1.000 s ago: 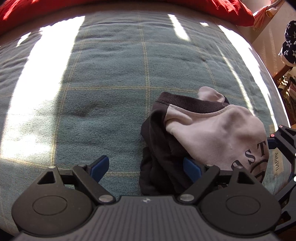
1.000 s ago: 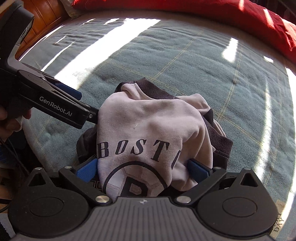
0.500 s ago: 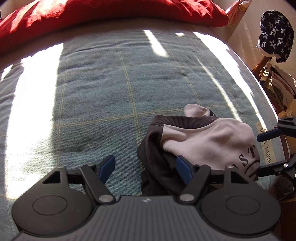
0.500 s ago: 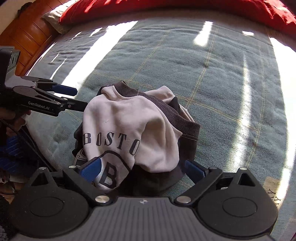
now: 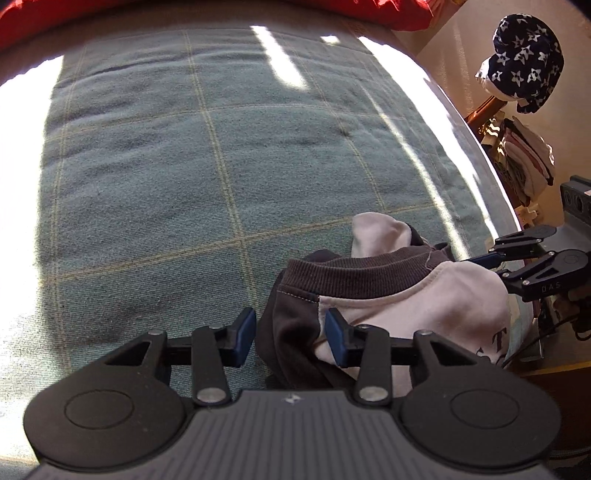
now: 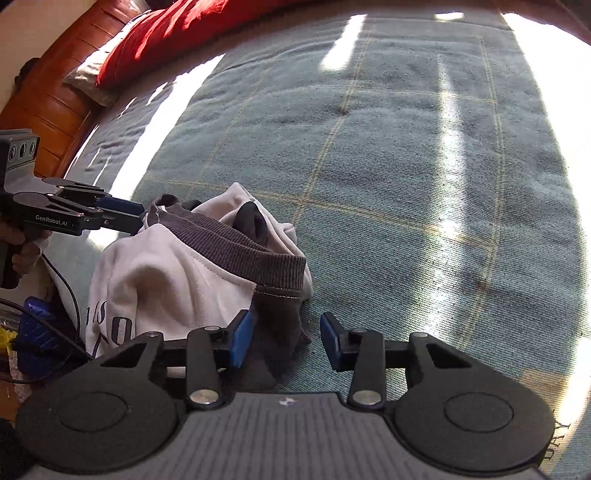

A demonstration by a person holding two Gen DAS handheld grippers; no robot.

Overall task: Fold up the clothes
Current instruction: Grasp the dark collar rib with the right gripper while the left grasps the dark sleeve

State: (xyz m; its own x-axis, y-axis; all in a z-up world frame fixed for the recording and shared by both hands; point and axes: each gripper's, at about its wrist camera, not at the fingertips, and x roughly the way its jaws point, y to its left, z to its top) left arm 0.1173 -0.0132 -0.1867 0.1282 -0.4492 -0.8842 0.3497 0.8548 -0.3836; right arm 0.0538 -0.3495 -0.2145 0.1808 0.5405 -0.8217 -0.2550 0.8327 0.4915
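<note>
sweatshirt [image 5: 417, 306]: soft matt cloth, ribbed dark hem, printed letters | blanket [image 5: 184, 192]: rough woolly matt weave, thin checked lines | left gripper [image 5: 290, 336]: matt black plastic, blue pads, bright metal pivot pins | headboard [image 6: 55, 96]: glossy brown wood | pillow [image 6: 177, 33]: red cloth

Sweatshirt [image 6: 173, 273] lettering partly hidden (perhaps folded)
</note>
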